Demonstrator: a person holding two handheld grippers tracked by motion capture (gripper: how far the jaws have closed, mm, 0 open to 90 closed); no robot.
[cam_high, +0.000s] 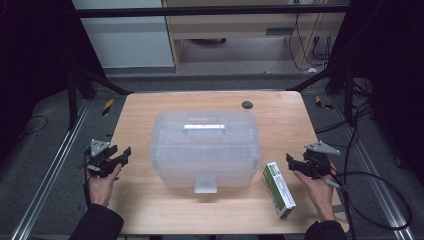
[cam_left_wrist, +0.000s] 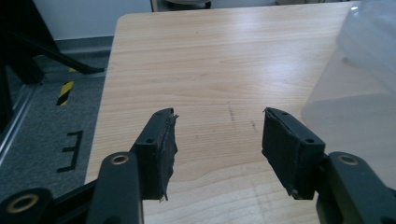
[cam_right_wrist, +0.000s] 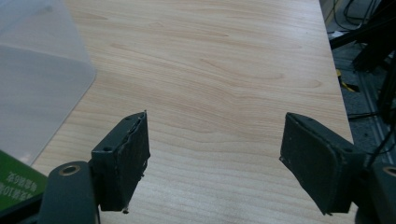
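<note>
- The storage box (cam_high: 205, 149), clear plastic with its lid on and a handle on top, sits in the middle of the high view on the wooden table (cam_high: 150, 200); we see a latch tab at the centre of its near side.
- At the left of the high view, we hold the left gripper (cam_high: 122, 156) at the table's left edge, level with the box's near half and well apart from it, the jaws pointing toward the box.
- In the left gripper view its jaws stand apart with only bare wood between them; the left gripper (cam_left_wrist: 218, 135) grips nothing, and the box (cam_left_wrist: 364, 70) takes up the right edge of that frame.
- Right of the box in the high view, a green and white carton (cam_high: 279, 189) lies flat at the lower right, just beside the box's near right corner.
- At the far right, we hold the right gripper (cam_high: 291, 161) just beside the carton's far end, above the table's right edge.
- In the right gripper view the right gripper (cam_right_wrist: 215, 140) is spread wide and empty over bare wood; the box (cam_right_wrist: 37, 74) fills the upper left, and a corner of the carton (cam_right_wrist: 16, 184) shows at the lower left.
</note>
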